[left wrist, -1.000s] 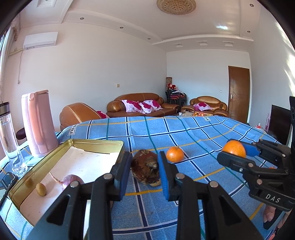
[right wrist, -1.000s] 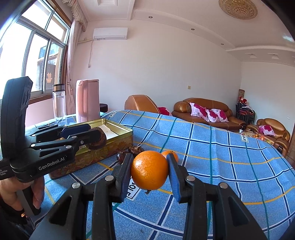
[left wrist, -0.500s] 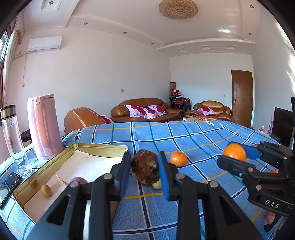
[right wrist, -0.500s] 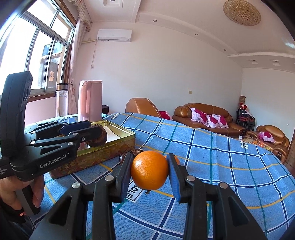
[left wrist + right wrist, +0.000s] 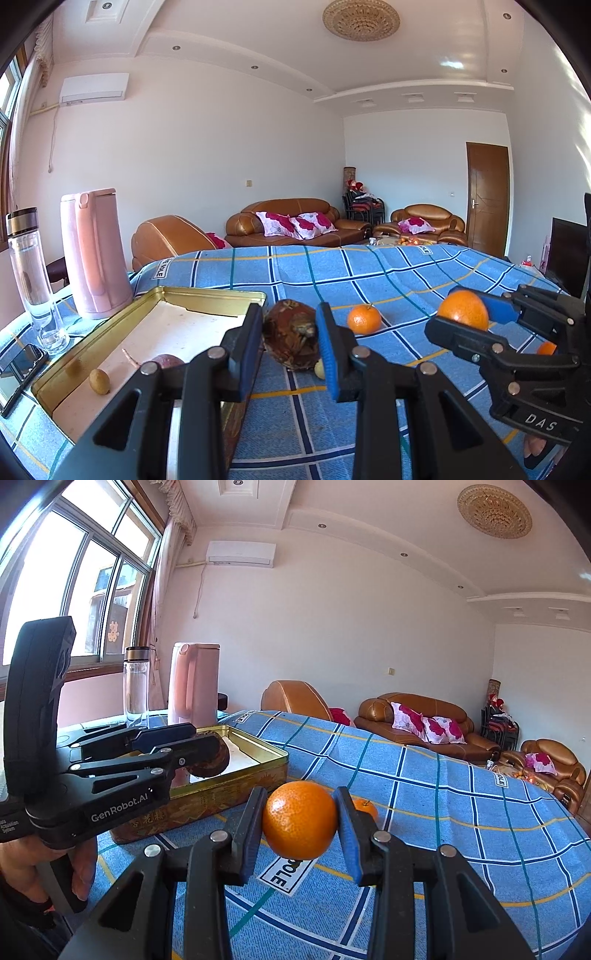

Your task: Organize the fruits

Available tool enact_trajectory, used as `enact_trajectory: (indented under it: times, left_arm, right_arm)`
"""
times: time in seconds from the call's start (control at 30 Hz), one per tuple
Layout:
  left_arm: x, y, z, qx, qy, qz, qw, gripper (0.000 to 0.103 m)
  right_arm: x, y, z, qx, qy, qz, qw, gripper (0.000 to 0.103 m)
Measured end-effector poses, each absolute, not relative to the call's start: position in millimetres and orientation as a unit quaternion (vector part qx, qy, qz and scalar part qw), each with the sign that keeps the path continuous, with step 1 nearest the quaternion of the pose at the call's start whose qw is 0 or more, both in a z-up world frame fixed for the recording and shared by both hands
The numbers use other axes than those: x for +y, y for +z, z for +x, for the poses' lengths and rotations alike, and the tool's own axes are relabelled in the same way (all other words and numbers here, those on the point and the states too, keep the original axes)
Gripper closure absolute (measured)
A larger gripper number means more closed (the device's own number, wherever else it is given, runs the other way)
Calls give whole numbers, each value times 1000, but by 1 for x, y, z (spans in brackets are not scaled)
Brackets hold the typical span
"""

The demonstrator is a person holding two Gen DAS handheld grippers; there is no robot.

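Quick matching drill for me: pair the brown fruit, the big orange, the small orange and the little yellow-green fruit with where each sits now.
Things:
1. brown fruit
2. big orange
3. small orange
4. little yellow-green fruit

Places:
A. lying in the gold tin
B. held in the right tongs
C. lying free on the blue cloth
D. held in the left tongs

Pairs: 1-D, 2-B, 3-C, 4-A

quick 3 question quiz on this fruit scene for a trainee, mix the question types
1. True or false: the right claw is shut on an orange.
2. What does the left claw hold?
3. The second orange lies: A in the gold tin, B on the blue checked cloth, C beside the pink jug.

Key: 1 true. 2 a brown, rough-skinned fruit. 3 B.
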State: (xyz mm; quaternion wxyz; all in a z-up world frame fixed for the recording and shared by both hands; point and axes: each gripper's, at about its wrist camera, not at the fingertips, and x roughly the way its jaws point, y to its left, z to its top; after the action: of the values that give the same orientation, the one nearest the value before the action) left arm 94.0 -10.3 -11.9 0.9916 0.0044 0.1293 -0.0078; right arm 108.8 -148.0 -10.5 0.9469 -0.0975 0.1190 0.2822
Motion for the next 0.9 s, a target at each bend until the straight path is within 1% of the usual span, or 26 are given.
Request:
enact_trajectory:
  times: [0.37, 0.9]
  left_arm:
    - [5, -12, 94, 133, 2, -6, 991, 72]
    - [34, -15, 91, 142, 29, -17, 989, 72]
  right_arm:
    - [-133, -11, 116, 127, 301, -84, 941, 64]
    - [-92, -14, 123, 139, 332, -95, 928, 64]
